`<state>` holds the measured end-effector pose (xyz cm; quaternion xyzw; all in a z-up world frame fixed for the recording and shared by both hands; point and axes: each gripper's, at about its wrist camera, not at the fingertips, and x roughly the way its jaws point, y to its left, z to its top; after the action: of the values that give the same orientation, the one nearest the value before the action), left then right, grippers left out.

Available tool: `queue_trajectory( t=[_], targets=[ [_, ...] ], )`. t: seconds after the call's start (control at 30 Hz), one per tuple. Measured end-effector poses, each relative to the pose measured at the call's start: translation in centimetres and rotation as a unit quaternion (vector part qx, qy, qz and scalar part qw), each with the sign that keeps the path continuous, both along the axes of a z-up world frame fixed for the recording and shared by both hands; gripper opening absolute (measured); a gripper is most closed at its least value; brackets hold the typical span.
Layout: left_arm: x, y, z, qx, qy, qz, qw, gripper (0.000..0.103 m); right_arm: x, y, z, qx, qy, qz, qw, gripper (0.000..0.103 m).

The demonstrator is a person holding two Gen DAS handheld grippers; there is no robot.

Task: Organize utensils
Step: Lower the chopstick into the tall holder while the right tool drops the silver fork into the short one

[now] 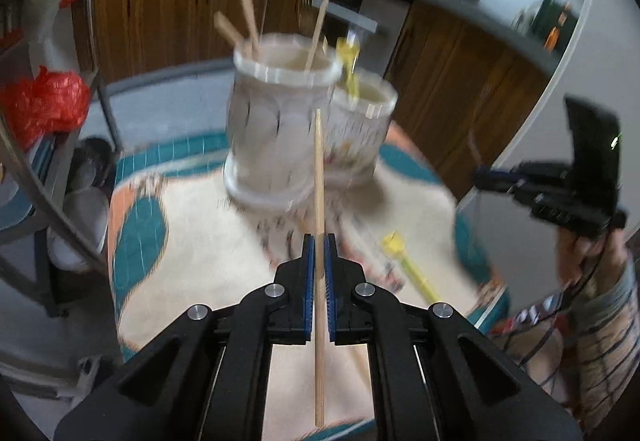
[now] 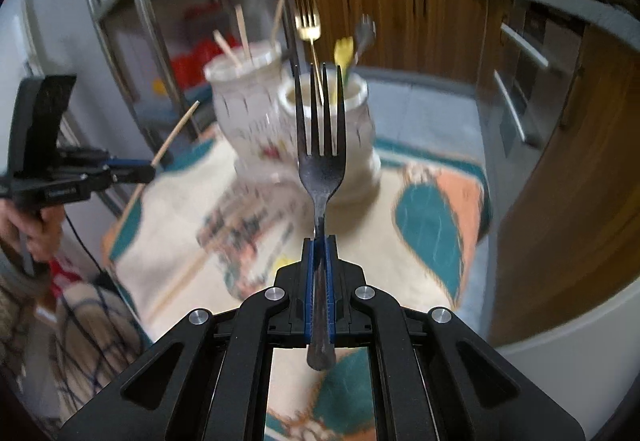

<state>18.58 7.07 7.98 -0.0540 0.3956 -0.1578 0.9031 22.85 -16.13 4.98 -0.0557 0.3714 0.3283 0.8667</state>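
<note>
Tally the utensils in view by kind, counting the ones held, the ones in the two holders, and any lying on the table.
Chopsticks: 5. One held, three in the taller holder, one on the table.
Forks: 5. Dark metal held, gold, yellow and grey in the shorter holder, yellow on the table.
Total: 10.

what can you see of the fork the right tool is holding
The fork looks like dull, dark, worn metal, with four long straight tines and a slim handle with a rounded end. The right tool is shut on its handle just below the neck, and the handle end sticks out behind the pads. It points forward, tines toward the two white jars on the patterned cloth, and touches nothing else.
</note>
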Motion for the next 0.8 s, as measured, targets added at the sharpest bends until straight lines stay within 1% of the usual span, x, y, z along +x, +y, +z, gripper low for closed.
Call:
queue_trajectory(
  t=[0.07,0.13,0.17,0.23,0.33,0.43,0.57,0.7,0.77,0.8],
  targets=[
    [-0.1,0.4,1.2,-0.028,-0.042,0.013,0.9986,0.005,0.1,-0.2,0.8,0.039,-0.017,-0.008,0.999,0.006],
    [-0.1,0.5,2.0,-0.043,-0.077,0.025,0.9958,0.005,0.3,-0.4,1.2,0.066,-0.03,-0.014,0.997,0.006],
    [0.1,0.5,2.5,-0.042,-0.095,0.035,0.9939,0.005,0.6,-0.4,1.4,0.082,-0.036,-0.018,0.996,0.006],
    [0.5,0.4,2.9,-0.032,-0.118,0.055,0.9909,0.005,0.9,-0.1,1.5,0.096,-0.044,-0.024,0.994,0.006],
    [1.1,0.0,3.5,-0.03,-0.163,0.079,0.983,0.005,1.7,0.5,1.4,0.113,-0.056,-0.033,0.991,0.006],
    [1.7,-0.2,4.7,-0.046,-0.211,0.089,0.9724,0.005,2.3,1.0,1.6,0.137,-0.067,-0.041,0.987,0.006],
    [2.7,-0.9,6.7,-0.05,-0.272,0.101,0.9558,0.005,2.7,1.3,2.1,0.167,-0.091,-0.05,0.981,0.006],
    [3.4,-1.0,7.8,-0.055,-0.319,0.124,0.938,0.005,3.2,1.3,3.0,0.194,-0.12,-0.055,0.972,0.006],
    [4.0,-0.7,8.2,-0.066,-0.342,0.137,0.9272,0.005,3.7,1.2,3.8,0.209,-0.133,-0.058,0.967,0.006],
    [4.1,-0.6,8.4,-0.071,-0.347,0.14,0.9248,0.005,4.0,1.3,4.3,0.213,-0.137,-0.056,0.966,0.006]
  ],
)
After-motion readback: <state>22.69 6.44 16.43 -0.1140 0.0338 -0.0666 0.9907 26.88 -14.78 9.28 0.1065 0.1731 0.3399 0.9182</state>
